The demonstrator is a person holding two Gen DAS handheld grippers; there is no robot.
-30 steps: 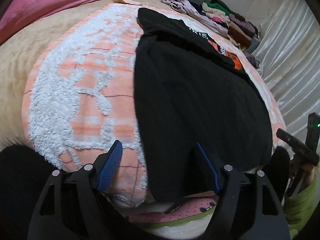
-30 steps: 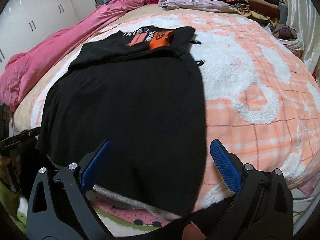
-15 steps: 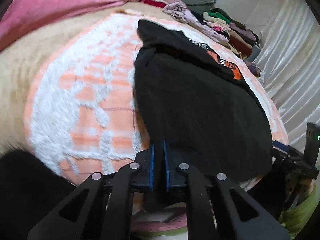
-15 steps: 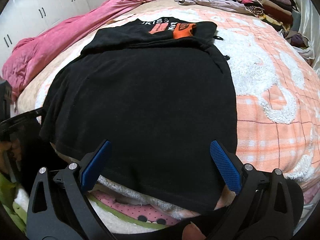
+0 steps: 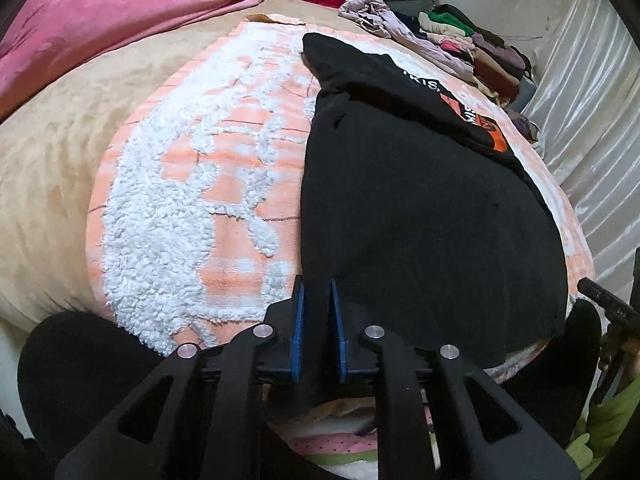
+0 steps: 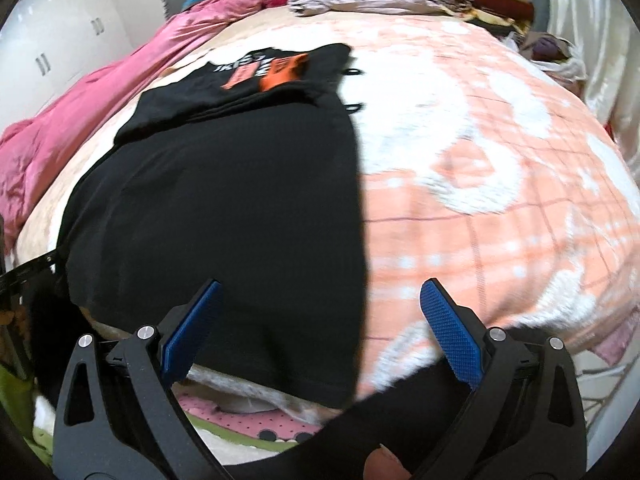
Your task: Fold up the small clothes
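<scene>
A black T-shirt (image 5: 420, 208) lies spread on the bed, on top of an orange-and-white fleecy blanket (image 5: 192, 200), with its orange and white print at the far end and its hem hanging near the bed's near edge. The left gripper (image 5: 316, 300) is down at the near left corner of the shirt; its blue pads (image 5: 297, 320) stand almost together with a fold of the black cloth pinched between them, and the jaws are opening just slightly while the fabric is still caught there. The right gripper (image 6: 320, 312) hovers over the near right part of the shirt with its jaws spread wide, one blue pad above the black cloth, the other over the blanket beside the shirt's right edge; nothing is held in it. This view is somewhat blurred. A fingertip (image 6: 384, 462) shows at the bottom edge under that gripper. A pink quilt (image 5: 120, 12) is bunched along the far left side of the bed, and a pile of folded and loose clothes (image 5: 460, 40) sits at the head end by a shiny pale curtain (image 5: 592, 120). White cupboard doors (image 6: 60, 52) stand beyond the quilt.
</scene>
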